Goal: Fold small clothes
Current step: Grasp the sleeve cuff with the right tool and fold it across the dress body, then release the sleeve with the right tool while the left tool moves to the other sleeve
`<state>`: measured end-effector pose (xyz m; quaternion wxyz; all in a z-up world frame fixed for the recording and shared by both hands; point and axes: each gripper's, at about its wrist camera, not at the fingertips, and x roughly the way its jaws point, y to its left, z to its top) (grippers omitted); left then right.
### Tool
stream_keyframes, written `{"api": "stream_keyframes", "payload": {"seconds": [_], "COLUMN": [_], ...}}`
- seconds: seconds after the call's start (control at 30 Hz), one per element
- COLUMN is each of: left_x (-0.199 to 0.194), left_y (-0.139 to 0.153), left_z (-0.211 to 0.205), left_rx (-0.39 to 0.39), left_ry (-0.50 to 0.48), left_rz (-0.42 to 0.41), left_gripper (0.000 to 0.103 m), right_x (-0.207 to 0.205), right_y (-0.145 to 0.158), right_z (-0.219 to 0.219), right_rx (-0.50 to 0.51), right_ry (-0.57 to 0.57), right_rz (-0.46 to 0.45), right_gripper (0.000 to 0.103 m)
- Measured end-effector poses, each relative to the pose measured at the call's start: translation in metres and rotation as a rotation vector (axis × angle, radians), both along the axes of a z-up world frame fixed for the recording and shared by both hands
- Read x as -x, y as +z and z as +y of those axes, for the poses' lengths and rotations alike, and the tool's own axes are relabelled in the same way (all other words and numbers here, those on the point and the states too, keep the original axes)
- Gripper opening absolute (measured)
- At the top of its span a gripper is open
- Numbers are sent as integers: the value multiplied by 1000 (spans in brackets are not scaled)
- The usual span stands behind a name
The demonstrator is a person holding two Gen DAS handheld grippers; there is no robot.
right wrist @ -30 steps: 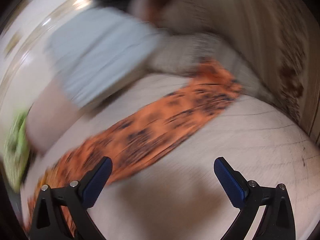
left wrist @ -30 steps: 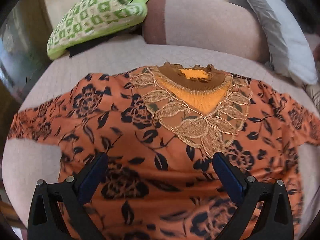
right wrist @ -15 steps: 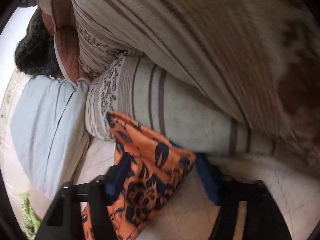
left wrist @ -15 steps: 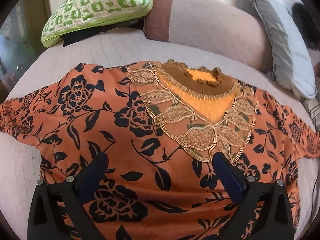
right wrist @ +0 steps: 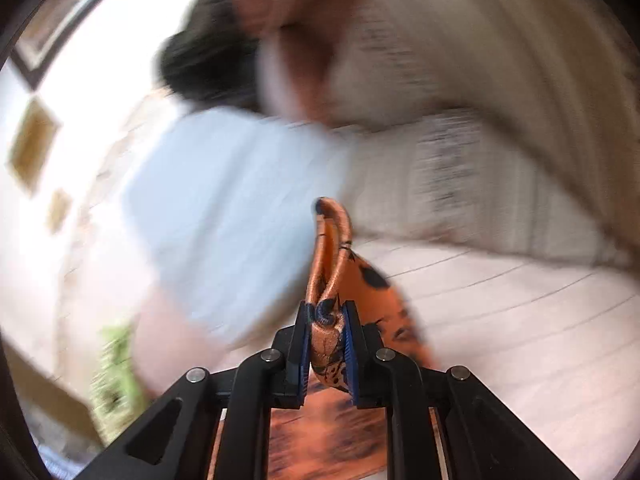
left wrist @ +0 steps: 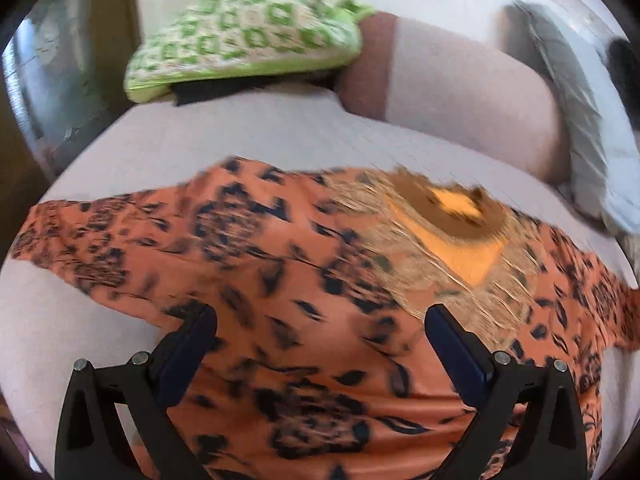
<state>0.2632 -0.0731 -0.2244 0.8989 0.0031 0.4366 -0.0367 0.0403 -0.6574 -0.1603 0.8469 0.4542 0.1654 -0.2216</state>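
Note:
An orange top with black flowers (left wrist: 304, 288) lies spread flat on the pale bed, its lace neckline (left wrist: 452, 216) toward the pillows and both sleeves out to the sides. My left gripper (left wrist: 320, 340) is open and hovers over the middle of the top. My right gripper (right wrist: 326, 332) is shut on the end of one sleeve (right wrist: 332, 264), which it holds lifted off the bed; a loop of the sleeve stands up beyond the fingertips.
A green patterned cushion (left wrist: 248, 36) lies at the back left. A brown and beige bolster (left wrist: 460, 92) and a grey pillow (left wrist: 576, 128) line the back. A striped blanket (right wrist: 460, 168) lies behind the sleeve. The bed's left edge (left wrist: 60, 168) is close.
My right gripper has closed on the sleeve end and lifted it. My left gripper has pulled back and shifted left over the top, still open.

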Motion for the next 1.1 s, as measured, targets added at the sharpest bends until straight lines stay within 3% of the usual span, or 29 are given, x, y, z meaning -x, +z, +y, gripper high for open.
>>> {"api": "stream_keyframes", "payload": {"seconds": [0.17, 0.3, 0.47, 0.67, 0.77, 0.8, 0.87, 0.9, 1.03, 1.1], "left_x": [-3, -5, -14, -19, -22, -23, -23, -24, -27, -28], "left_y": [12, 14, 13, 12, 11, 12, 12, 12, 12, 12], "left_z": [49, 90, 138, 168, 178, 181, 184, 186, 200, 219], "left_rx": [-55, -117, -97, -105, -92, -88, -85, -85, -93, -67], "left_ry": [120, 211, 294, 356, 376, 382, 390, 393, 433, 487], "left_rz": [-48, -72, -52, -41, -31, -31, -30, -26, 3, 18], "left_gripper": [103, 103, 103, 103, 103, 103, 103, 103, 103, 103], "right_x": [-74, -130, -206, -271, -279, -282, -289, -290, -277, -264], "right_y": [56, 69, 42, -6, -25, -30, -37, -37, -20, -11], "right_z": [104, 193, 309, 442, 491, 501, 522, 527, 526, 514], "right_rx": [-13, -89, -199, -282, -247, -238, -225, -198, -27, 47], "right_ry": [228, 378, 526, 672, 716, 734, 801, 825, 897, 871], "right_rz": [-116, -180, -183, -100, 17, 54, 102, 100, 80, 75], "right_gripper": [15, 15, 15, 15, 22, 32, 75, 79, 79, 79]}}
